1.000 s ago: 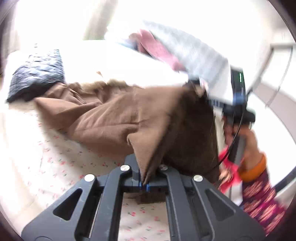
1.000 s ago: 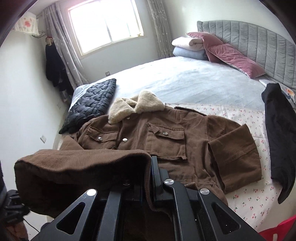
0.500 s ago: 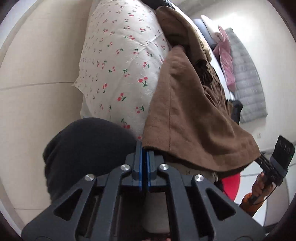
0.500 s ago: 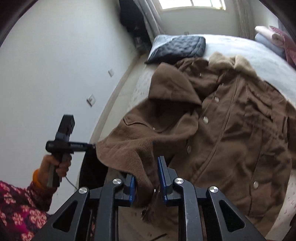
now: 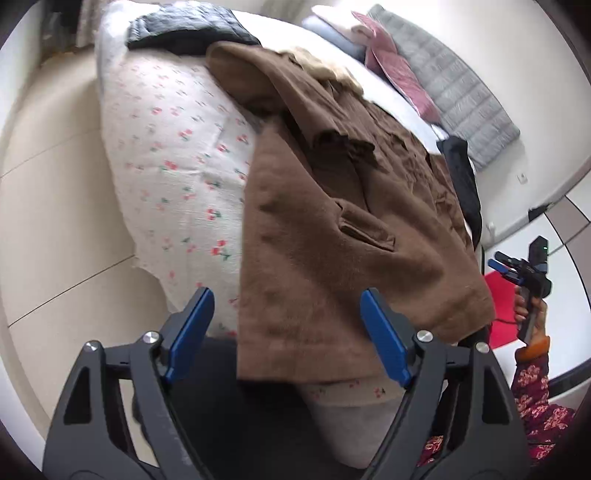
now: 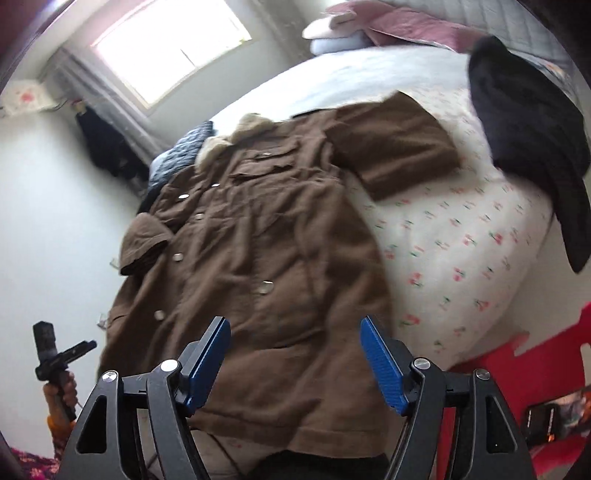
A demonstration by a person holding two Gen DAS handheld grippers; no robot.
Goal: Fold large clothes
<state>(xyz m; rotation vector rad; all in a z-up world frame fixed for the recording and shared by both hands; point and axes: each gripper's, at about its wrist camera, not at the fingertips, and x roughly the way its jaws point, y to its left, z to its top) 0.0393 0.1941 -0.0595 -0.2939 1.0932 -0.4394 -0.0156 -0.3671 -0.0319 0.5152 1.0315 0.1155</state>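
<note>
A large brown corduroy coat [image 6: 258, 240] with a cream fleece collar [image 6: 236, 134] lies front up on the bed, its hem hanging over the bed's foot edge. One sleeve [image 6: 395, 147] is folded across on the right. In the left wrist view the coat [image 5: 332, 236] drapes over the bed corner. My left gripper [image 5: 286, 306] is open and empty just before the hem. My right gripper [image 6: 295, 332] is open and empty above the hem. Each gripper shows in the other's view, the right one [image 5: 496, 264] and the left one [image 6: 86, 345].
The bed has a cherry-print sheet [image 6: 461, 240]. A black garment [image 6: 535, 129] lies at the right, a dark quilted jacket [image 5: 184, 26] at the far left, pillows [image 6: 340, 33] at the headboard. A red stool [image 6: 517, 369] stands by the bed. Tiled floor [image 5: 48, 184] lies left.
Both grippers have let go of the coat's hem and opened wide. The coat now lies spread on the bed with its hem over the edge.
</note>
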